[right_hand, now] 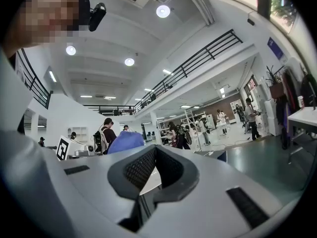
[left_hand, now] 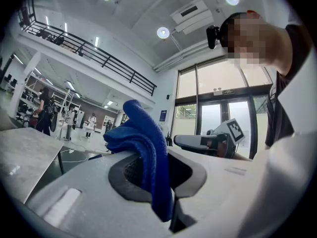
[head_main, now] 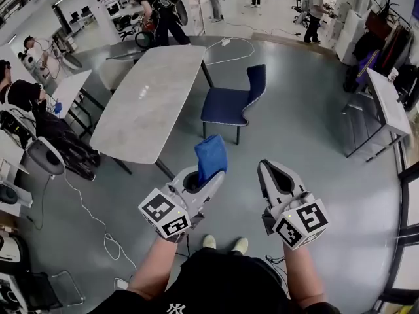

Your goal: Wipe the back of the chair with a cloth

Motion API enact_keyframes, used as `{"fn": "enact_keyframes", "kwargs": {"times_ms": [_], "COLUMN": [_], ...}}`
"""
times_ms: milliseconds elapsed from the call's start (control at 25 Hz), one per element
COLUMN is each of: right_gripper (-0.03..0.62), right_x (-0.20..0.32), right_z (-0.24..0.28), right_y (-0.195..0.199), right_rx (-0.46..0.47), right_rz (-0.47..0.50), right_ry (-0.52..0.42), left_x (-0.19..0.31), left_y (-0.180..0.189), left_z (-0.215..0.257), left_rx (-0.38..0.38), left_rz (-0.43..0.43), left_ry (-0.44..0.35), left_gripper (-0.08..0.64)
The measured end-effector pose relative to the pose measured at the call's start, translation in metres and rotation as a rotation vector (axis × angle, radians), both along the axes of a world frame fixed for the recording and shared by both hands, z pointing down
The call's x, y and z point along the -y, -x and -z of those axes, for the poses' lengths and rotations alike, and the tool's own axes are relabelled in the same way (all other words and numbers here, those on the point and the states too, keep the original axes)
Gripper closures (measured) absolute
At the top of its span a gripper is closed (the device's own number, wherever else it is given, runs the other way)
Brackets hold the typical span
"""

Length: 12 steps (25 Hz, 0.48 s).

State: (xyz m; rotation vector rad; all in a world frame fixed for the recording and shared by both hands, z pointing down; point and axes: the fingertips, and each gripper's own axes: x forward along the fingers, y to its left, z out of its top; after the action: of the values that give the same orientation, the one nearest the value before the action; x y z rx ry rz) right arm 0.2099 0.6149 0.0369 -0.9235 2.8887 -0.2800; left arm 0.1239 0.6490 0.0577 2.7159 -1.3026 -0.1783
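The blue chair (head_main: 230,104) stands on the grey floor beside the long table (head_main: 150,100), its curved back (head_main: 256,84) on the right side. My left gripper (head_main: 204,175) is held at waist height, well short of the chair, shut on a folded blue cloth (head_main: 211,158). In the left gripper view the cloth (left_hand: 146,148) drapes out from between the jaws of the left gripper (left_hand: 159,175). My right gripper (head_main: 275,175) is level with it, about a hand's width to the right, shut with nothing in it; the right gripper view shows its pads (right_hand: 143,168) together.
A second table (head_main: 387,103) stands at the right with bags behind it. People work at the far end of the hall and at the left edge. A white cable (head_main: 98,222) trails over the floor at left. My shoes (head_main: 224,243) are below the grippers.
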Motion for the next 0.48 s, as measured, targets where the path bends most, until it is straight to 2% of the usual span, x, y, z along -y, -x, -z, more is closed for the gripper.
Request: {"fn": "enact_keyframes", "kwargs": {"times_ms": [240, 480], "right_gripper": [0.578, 0.577], "right_x": [0.01, 0.03], "right_z": [-0.006, -0.005], "right_y": [-0.02, -0.022], "right_rx": [0.025, 0.04], "right_rz": [-0.002, -0.013], "right_ry": [0.014, 0.025], "left_x": [0.007, 0.026], "left_y": [-0.005, 0.0], "left_z": [-0.004, -0.004], "left_rx": [-0.005, 0.001], "left_rz": [0.022, 0.025], "left_ry": [0.015, 0.023], "left_gripper": [0.505, 0.506]}}
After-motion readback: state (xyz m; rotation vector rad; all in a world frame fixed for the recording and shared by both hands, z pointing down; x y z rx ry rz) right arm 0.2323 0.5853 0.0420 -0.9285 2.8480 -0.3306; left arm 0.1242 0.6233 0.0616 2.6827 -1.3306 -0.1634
